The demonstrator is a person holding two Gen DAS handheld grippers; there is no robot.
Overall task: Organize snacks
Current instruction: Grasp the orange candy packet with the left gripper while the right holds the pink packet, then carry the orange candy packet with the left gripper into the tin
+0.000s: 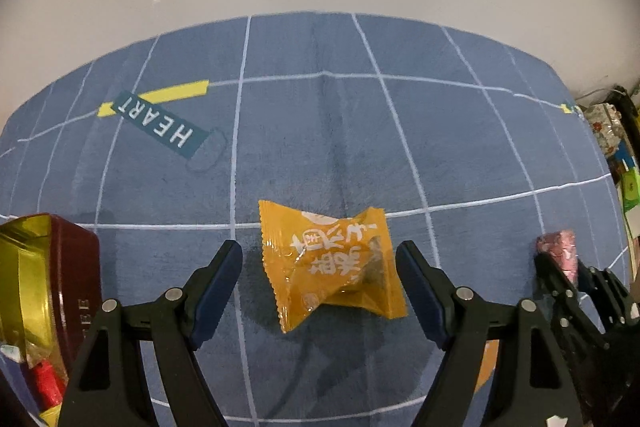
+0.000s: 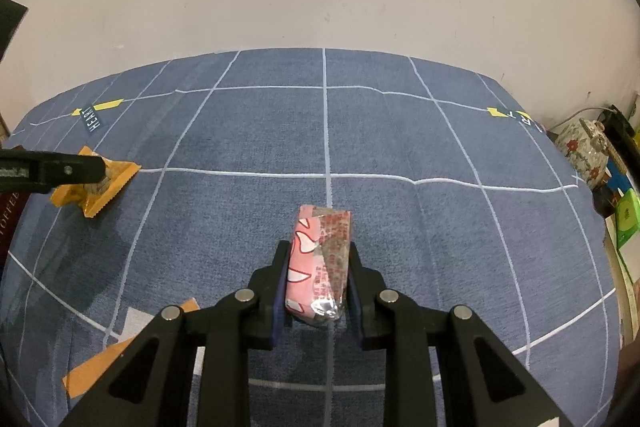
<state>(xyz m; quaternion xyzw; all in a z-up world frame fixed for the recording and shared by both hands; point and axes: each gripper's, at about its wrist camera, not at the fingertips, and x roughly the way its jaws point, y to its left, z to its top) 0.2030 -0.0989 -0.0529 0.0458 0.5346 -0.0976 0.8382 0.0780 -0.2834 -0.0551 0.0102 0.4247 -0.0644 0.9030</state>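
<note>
An orange snack packet [image 1: 328,263] with white lettering lies flat on the blue rug. My left gripper [image 1: 318,249] is open, one finger on each side of the packet and a gap at both. In the right wrist view the left gripper [image 2: 80,167] hangs just over the same orange packet [image 2: 120,175]. My right gripper [image 2: 319,249] is shut on a pink wrapped snack [image 2: 320,259], which it holds above the rug. The right gripper [image 1: 560,267] with its pink snack [image 1: 558,247] also shows at the right of the left wrist view.
A dark red tin [image 1: 76,267] with a gold inside holds several wrapped sweets at the left. The blue rug [image 2: 400,131] has white grid lines and ends at a white wall. A floral pot [image 2: 580,147] and green boxes [image 2: 626,215] crowd its right edge.
</note>
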